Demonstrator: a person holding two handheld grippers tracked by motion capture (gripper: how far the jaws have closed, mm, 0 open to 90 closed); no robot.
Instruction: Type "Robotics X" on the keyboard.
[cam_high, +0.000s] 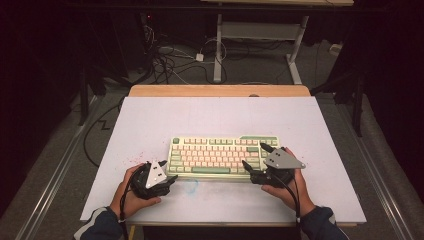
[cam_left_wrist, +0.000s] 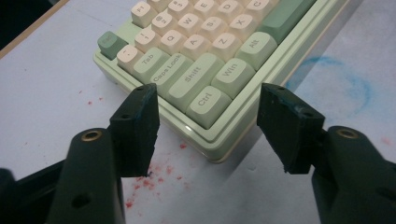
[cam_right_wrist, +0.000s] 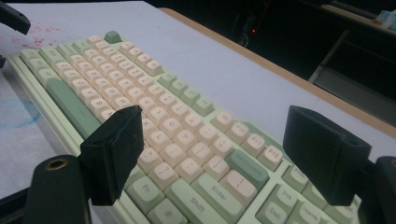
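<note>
A pale green keyboard (cam_high: 222, 155) with cream and green keys lies flat on the white table, a little towards me from the middle. A hand holds my left gripper (cam_high: 170, 171) at the keyboard's front left corner. In the left gripper view that corner (cam_left_wrist: 210, 147), by the Ctrl key, sits between the open jaws of the left gripper (cam_left_wrist: 208, 100), and the pads stand apart from it. My right gripper (cam_high: 255, 156) is at the keyboard's right end. In the right gripper view the right gripper (cam_right_wrist: 215, 121) has its jaws wide open above the right-hand keys (cam_right_wrist: 196, 154).
Red specks (cam_high: 132, 159) and a faint blue smudge (cam_high: 192, 186) mark the white tabletop (cam_high: 220, 115). A wooden edge (cam_high: 220, 90) runs along the table's far side. Beyond it are cables on the floor (cam_high: 165, 62) and another desk's legs (cam_high: 218, 50).
</note>
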